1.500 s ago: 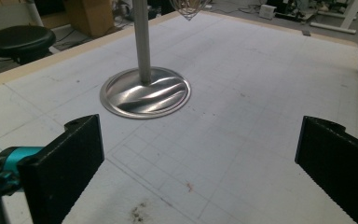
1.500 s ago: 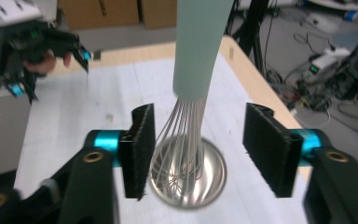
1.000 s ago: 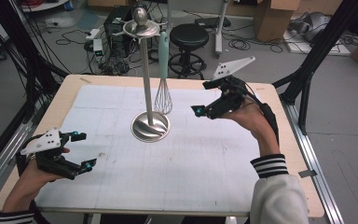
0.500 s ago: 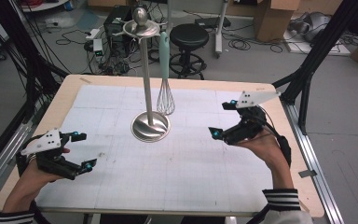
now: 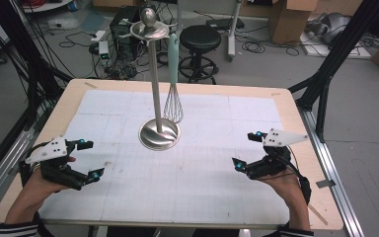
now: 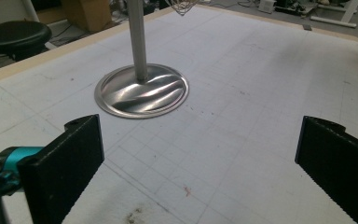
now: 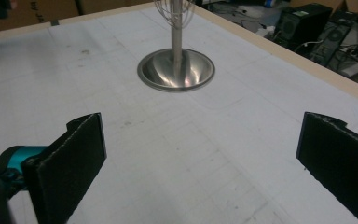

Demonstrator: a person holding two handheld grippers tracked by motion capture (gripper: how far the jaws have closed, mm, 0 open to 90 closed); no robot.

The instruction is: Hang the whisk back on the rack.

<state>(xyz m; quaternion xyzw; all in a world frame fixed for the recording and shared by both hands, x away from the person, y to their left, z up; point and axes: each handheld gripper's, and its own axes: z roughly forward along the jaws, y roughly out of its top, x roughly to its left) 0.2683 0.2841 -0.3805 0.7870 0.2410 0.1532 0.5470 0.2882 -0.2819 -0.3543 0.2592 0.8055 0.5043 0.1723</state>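
A steel stand [image 5: 159, 134] with a round base [image 6: 141, 91] and a tall pole rises from the middle of the white gridded mat [image 5: 177, 173]. A wire whisk [image 5: 173, 103] with a teal handle hangs from the stand's top, its wires just above the mat. My left gripper [image 5: 89, 159] rests low at the mat's left, open, nothing between its jaws. My right gripper [image 5: 246, 149] sits at the mat's right, open and empty. In the right gripper view the stand's base [image 7: 175, 70] lies ahead, with the whisk wires [image 7: 173, 11] at the top edge.
The table's wooden edge [image 5: 301, 123] frames the mat. A black stool [image 5: 200, 39], cables, a computer case and cardboard boxes stand on the floor beyond the far side. Dark frame struts [image 5: 335, 54] rise at the right and left.
My right gripper has drawn back from beside the whisk toward the near right of the mat and lowered. The left gripper has stayed where it was.
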